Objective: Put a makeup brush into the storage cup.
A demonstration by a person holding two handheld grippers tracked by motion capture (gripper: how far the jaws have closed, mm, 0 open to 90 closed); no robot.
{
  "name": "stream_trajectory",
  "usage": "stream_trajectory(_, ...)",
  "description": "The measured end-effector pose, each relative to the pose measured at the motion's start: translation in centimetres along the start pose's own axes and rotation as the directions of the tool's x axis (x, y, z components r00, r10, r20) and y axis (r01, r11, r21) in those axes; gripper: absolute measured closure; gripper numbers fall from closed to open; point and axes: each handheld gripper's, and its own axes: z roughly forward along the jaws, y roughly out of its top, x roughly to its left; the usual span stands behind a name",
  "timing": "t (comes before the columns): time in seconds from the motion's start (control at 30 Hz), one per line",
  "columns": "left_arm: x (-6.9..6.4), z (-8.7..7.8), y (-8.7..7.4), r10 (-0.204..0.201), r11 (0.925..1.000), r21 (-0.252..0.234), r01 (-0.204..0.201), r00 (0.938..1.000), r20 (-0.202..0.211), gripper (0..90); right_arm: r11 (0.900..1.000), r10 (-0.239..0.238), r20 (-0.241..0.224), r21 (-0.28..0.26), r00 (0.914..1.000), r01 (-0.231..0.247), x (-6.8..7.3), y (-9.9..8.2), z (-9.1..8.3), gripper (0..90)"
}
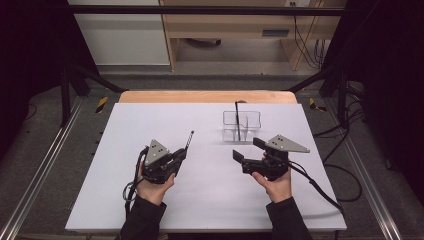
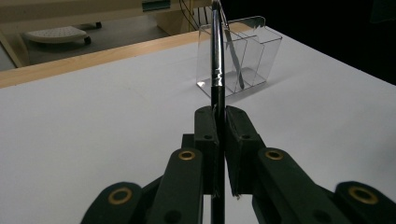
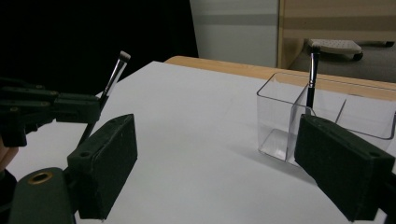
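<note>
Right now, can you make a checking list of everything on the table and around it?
Surface: white table top, wooden strip along its far edge.
Job's things: thin makeup brush clamped in the left gripper; clear divided organizer holding a second brush, standing upright.
Clutter: nothing seen.
Grippers: left shut on the brush; right gripper open, holding nothing.
Cables: black cable trailing from the right gripper.
Surroundings: metal frame rails, wooden furniture behind.
</note>
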Motion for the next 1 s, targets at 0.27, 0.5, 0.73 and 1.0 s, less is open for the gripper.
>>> stream_trajectory(0.27, -0.5, 0.3, -0.4, -0.026, 0.9992, -0.029, 0.026, 0.9996, 0.009, 83.2, 0.9995, 0.028, -0.008, -0.013, 0.9996, -0.028, 0.6, 0.2, 1.1, 15.2)
stream_trajectory(0.5, -1.2, 0.9, -0.5, -0.032, 0.9986, -0.041, 0.032, 0.9994, 0.016, 83.2, 0.9989, 0.042, -0.02, -0.019, 0.9989, -0.042, 1.2, 0.3, 2.0, 17.9)
stream_trajectory(0.73, -2.1, 1.5, -0.6, -0.033, 0.9984, -0.045, 0.034, 0.9991, 0.027, 83.2, 0.9974, 0.067, -0.034, -0.025, 0.9971, -0.068, 1.7, 0.4, 2.6, 21.5)
stream_trajectory(1.0, -3.2, 2.3, -0.7, -0.019, 0.9987, -0.046, 0.021, 0.999, 0.041, 83.2, 0.9964, 0.08, -0.049, -0.023, 0.9956, -0.082, 2.0, 0.1, 3.1, 23.4)
